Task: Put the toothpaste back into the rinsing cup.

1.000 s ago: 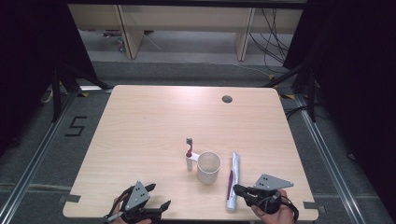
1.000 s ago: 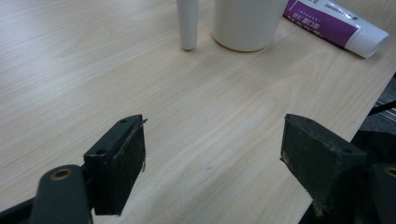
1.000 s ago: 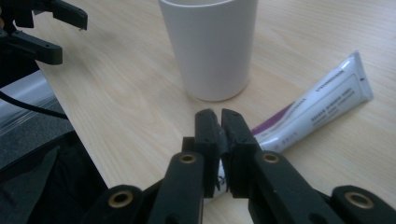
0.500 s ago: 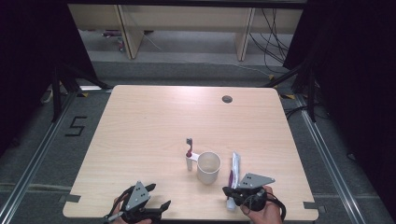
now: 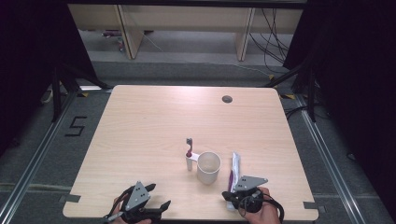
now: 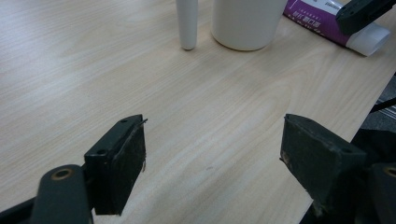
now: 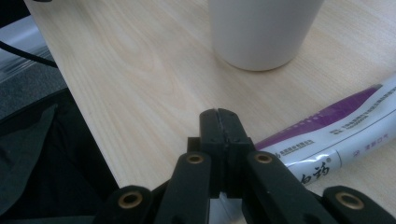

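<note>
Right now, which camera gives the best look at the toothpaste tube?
The high view: the toothpaste tube shows almost whole, lying right of the white cup, its near end at the right gripper. The right gripper view shows its near part with print, beside the shut jaws. The left gripper view shows one end.

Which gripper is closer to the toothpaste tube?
Right. The right gripper sits at the near end of the toothpaste tube, jaws shut. The left gripper is far to the tube's left, beyond the white cup.
</note>
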`<state>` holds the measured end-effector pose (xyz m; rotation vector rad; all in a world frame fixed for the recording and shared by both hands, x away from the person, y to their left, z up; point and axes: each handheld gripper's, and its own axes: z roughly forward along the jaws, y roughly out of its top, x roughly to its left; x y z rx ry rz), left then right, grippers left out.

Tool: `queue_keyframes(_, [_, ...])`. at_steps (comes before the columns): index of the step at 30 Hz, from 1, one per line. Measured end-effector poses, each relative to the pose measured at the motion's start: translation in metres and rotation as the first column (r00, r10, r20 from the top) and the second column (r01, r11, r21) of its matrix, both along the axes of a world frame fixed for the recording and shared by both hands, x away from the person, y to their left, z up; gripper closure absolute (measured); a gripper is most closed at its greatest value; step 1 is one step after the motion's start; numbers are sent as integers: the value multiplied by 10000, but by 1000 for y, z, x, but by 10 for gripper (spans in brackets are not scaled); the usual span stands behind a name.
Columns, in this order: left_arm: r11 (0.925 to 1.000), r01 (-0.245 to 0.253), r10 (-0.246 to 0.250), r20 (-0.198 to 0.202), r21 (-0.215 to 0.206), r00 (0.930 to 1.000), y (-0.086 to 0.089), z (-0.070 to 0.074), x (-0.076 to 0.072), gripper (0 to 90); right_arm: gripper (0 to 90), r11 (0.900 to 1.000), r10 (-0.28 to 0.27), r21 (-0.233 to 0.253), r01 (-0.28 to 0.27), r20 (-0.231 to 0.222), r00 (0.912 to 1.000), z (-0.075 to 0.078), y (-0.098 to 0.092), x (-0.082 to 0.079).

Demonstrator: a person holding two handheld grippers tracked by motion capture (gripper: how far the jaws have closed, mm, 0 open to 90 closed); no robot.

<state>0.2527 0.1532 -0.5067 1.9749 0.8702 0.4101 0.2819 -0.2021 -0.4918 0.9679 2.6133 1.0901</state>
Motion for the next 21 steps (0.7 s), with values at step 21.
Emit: queue_keyframes(21, [9999, 97, -98, 62, 32, 9999, 1, 0, 0, 220, 900, 9956, -868, -370, 864, -102, 9962, 6, -50, -7])
